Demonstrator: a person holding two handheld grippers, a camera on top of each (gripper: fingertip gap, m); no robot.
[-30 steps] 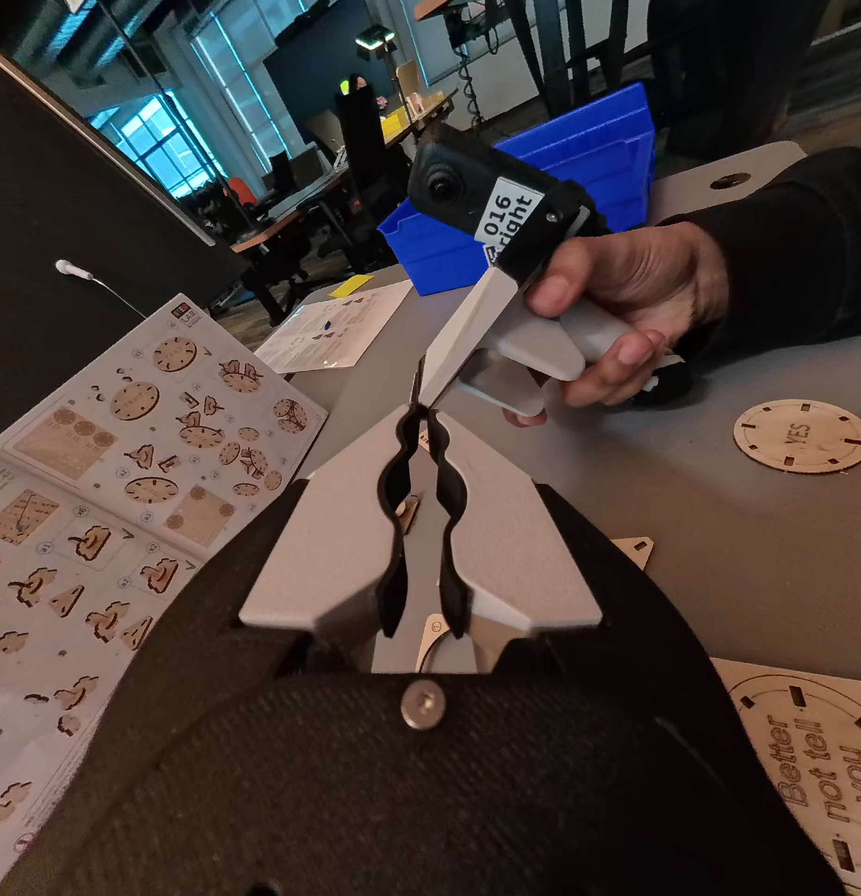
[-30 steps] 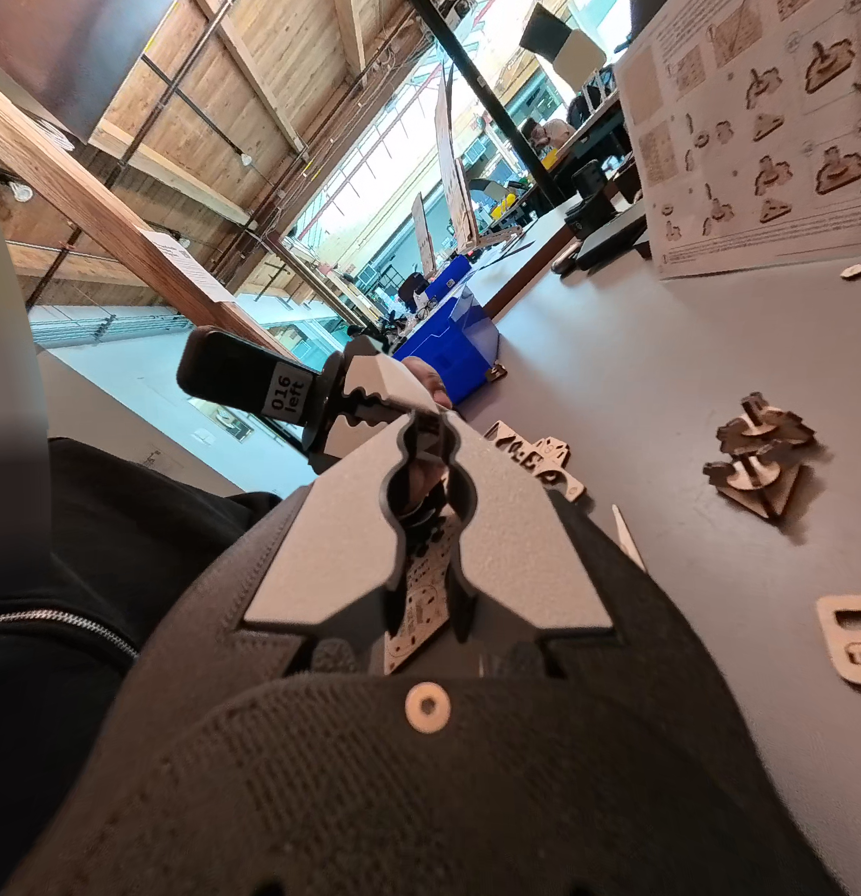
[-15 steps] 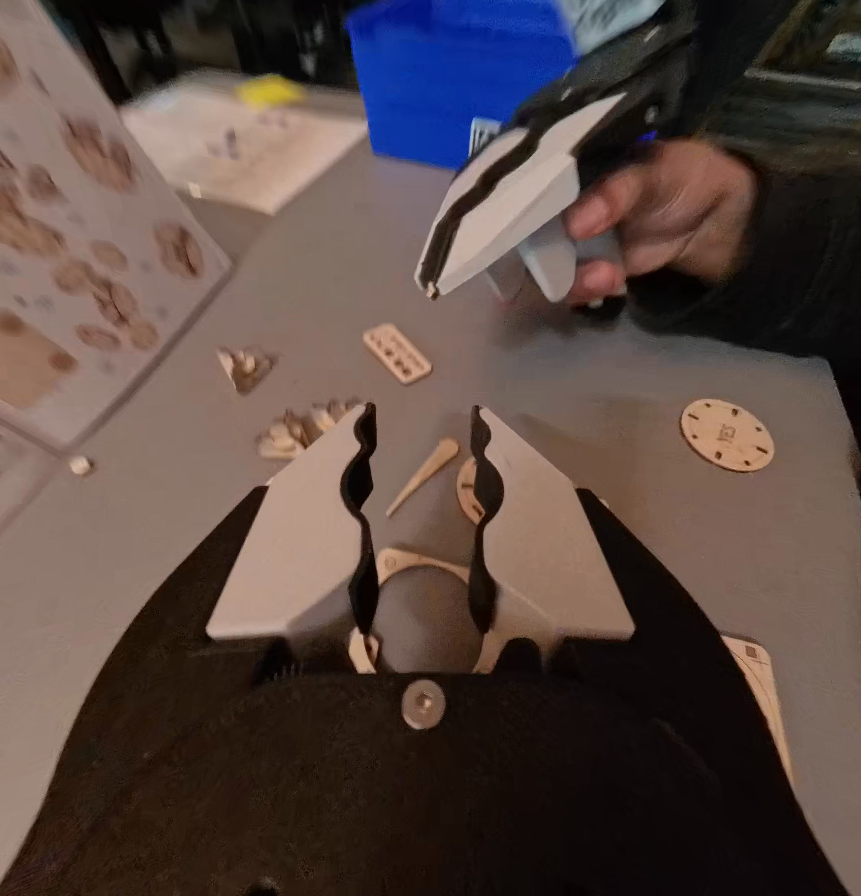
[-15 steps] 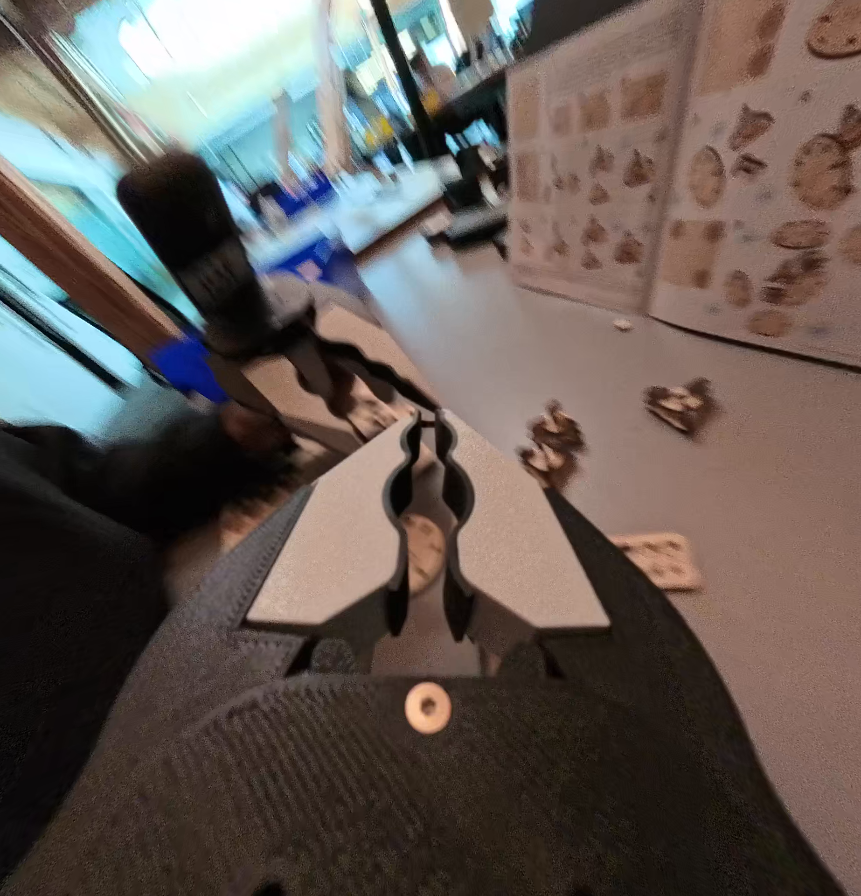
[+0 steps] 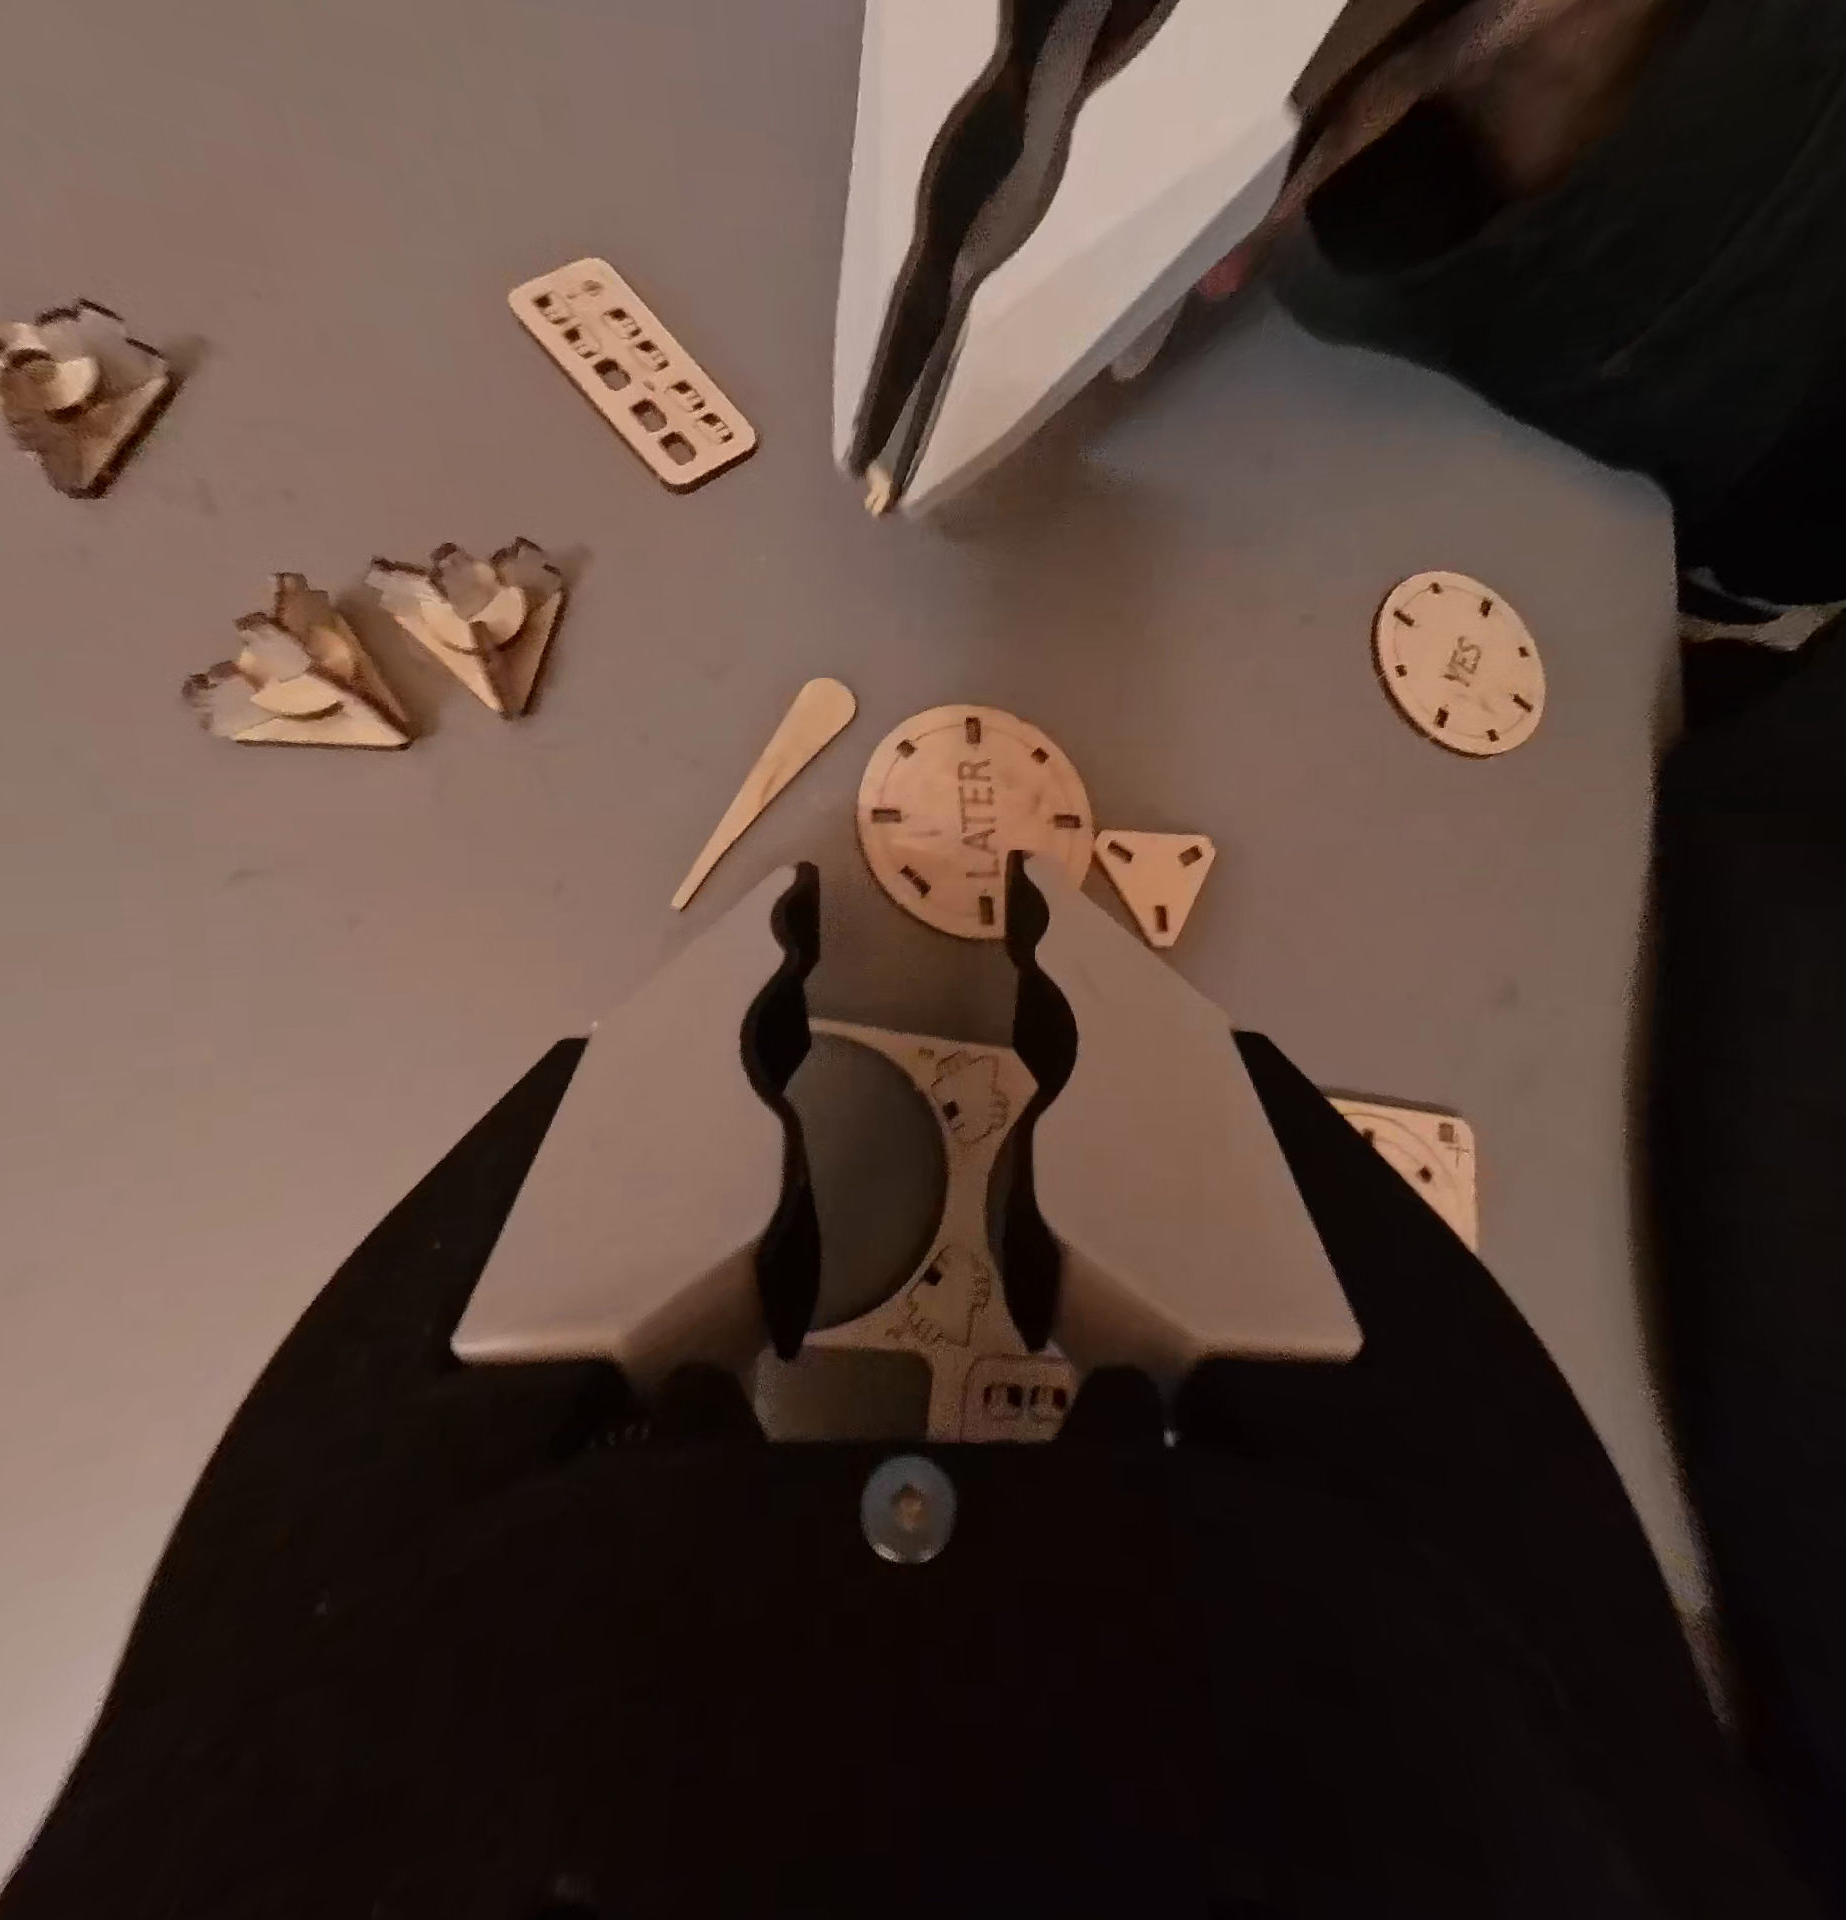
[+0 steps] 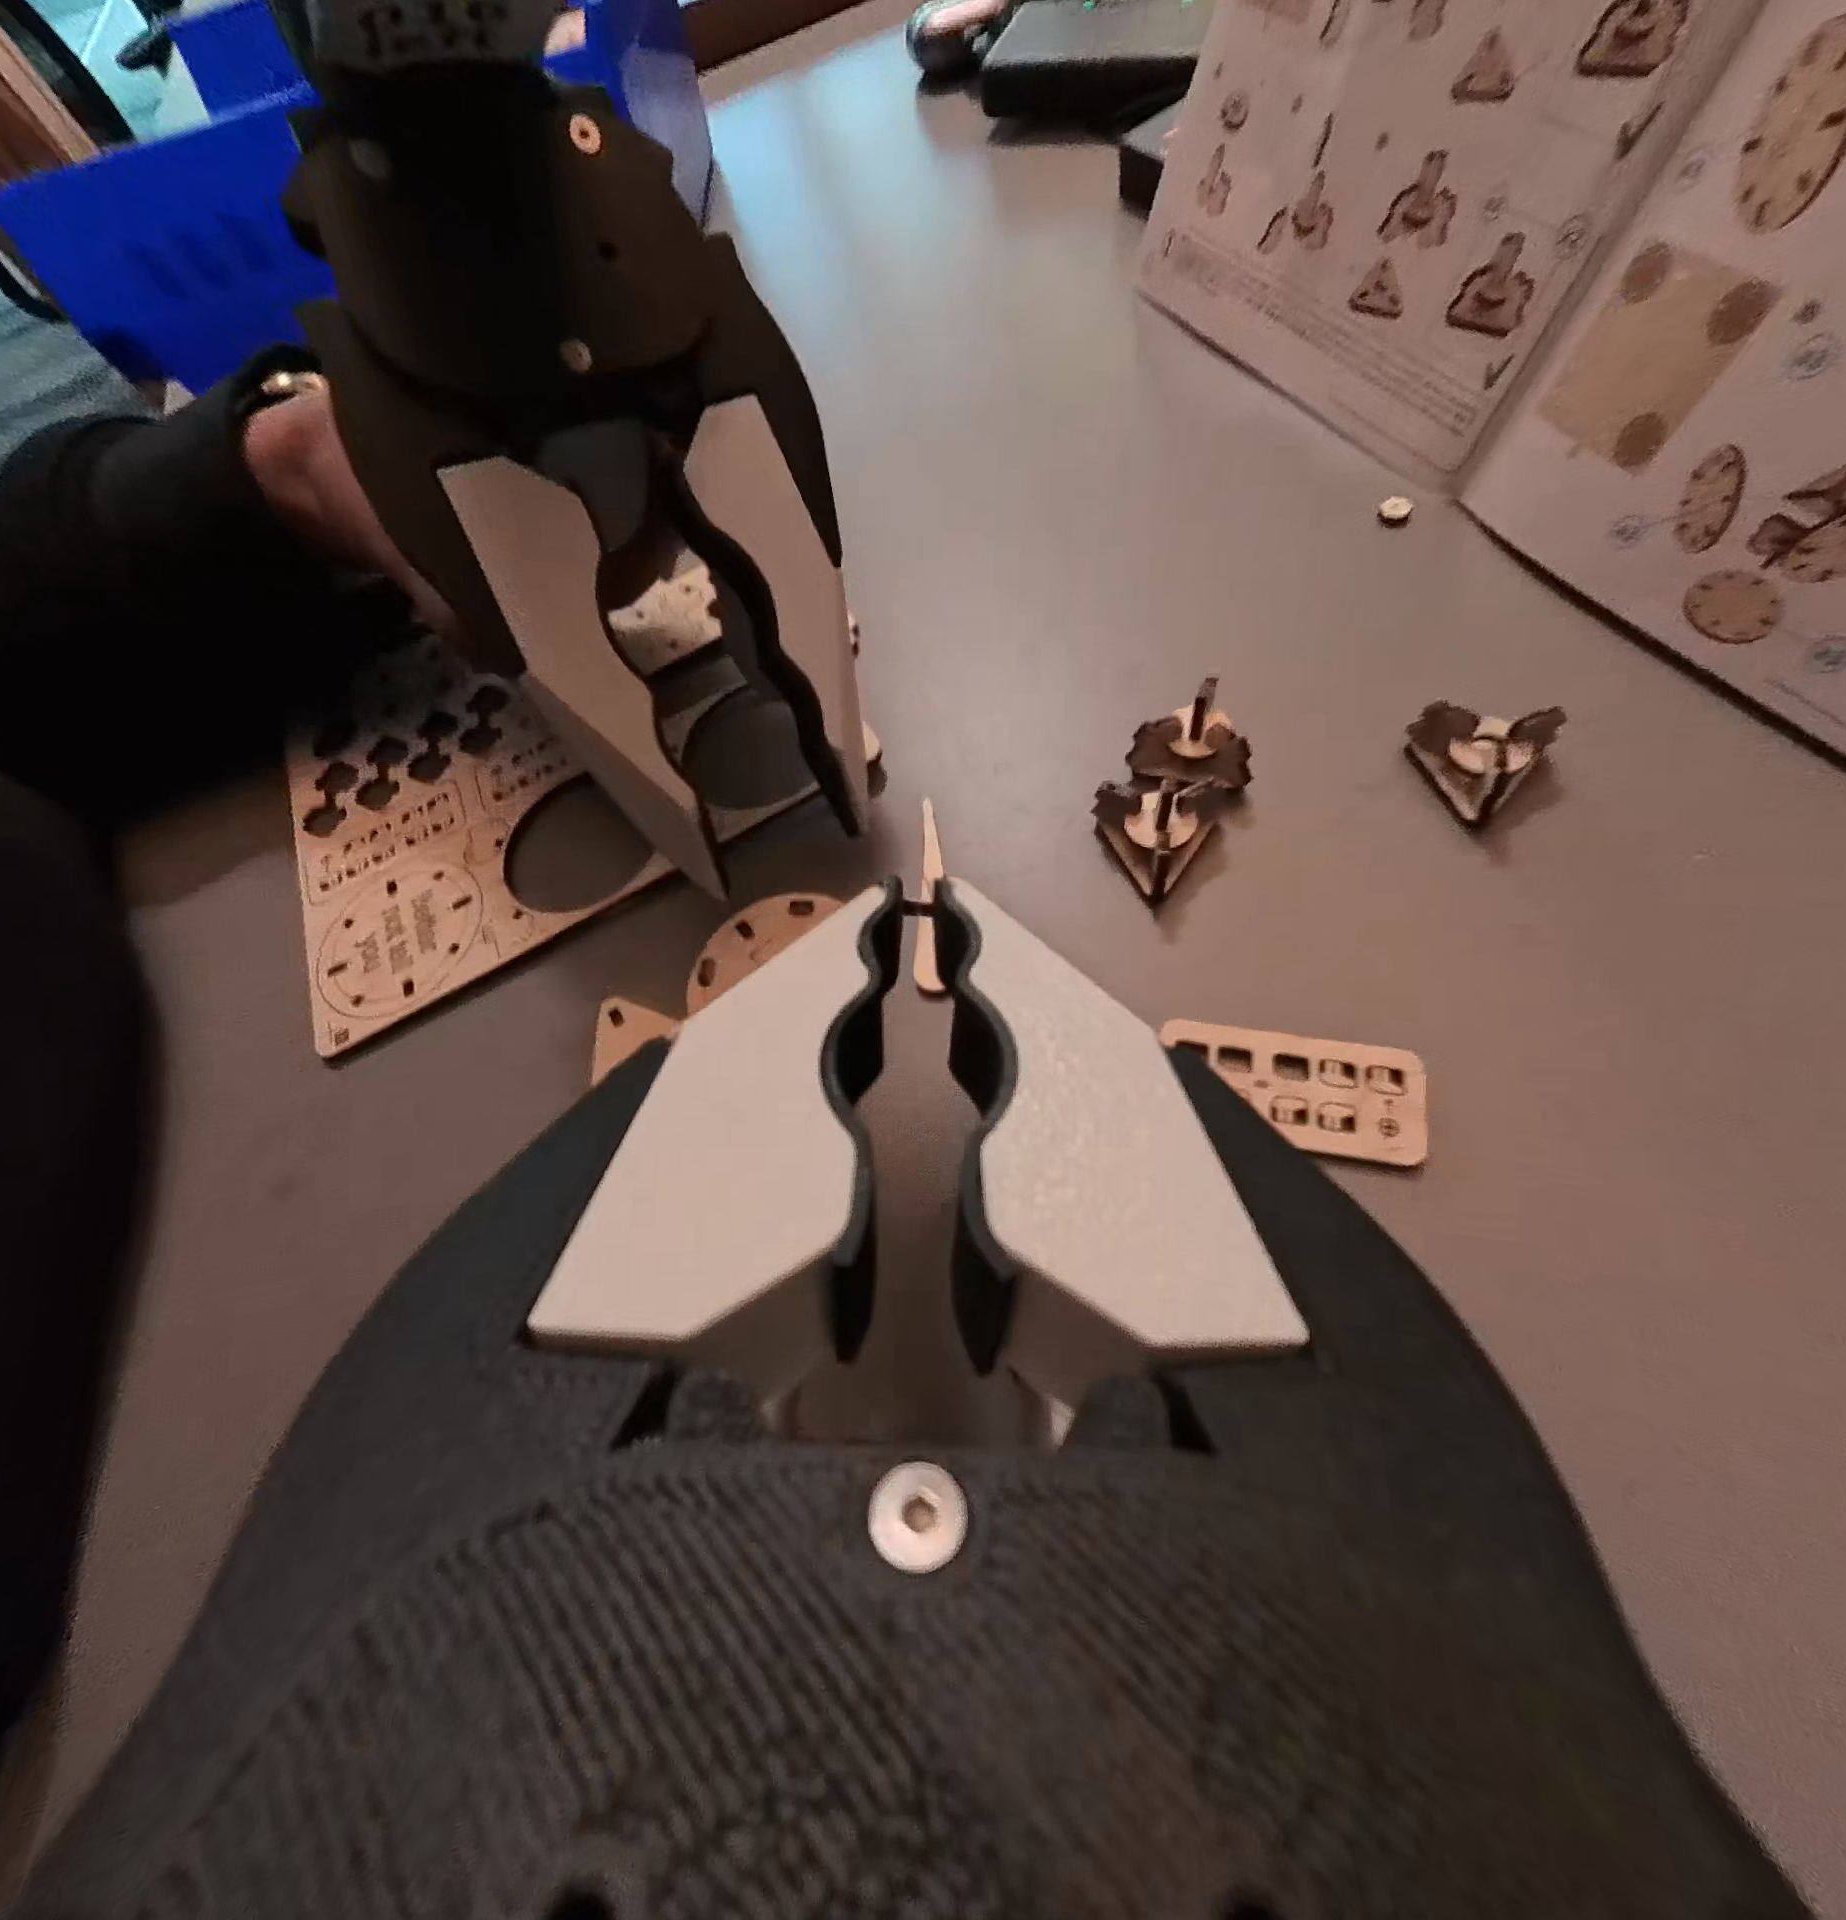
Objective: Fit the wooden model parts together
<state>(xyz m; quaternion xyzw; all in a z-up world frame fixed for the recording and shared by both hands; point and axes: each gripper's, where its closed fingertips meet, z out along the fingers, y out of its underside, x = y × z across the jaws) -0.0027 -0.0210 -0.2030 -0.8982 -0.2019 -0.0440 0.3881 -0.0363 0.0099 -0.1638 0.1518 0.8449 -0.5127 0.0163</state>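
Round wooden disc (image 5: pixel 969 821) lies on the desk (image 5: pixel 275 987) at one o'clock off the left gripper (image 5: pixel 908 883), jaws wide and empty; right gripper (image 5: pixel 883 483), at twelve, jaws pinching a small wooden peg (image 5: pixel 876 502).

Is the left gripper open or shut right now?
Open. The left gripper has its two fingers set well apart, with bare grey table showing between them and nothing held; the round wooden disc lies beyond its tips.

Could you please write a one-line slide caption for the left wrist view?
Open left tool hovering over a round engraved wooden disc among laser-cut plywood parts on a grey table.
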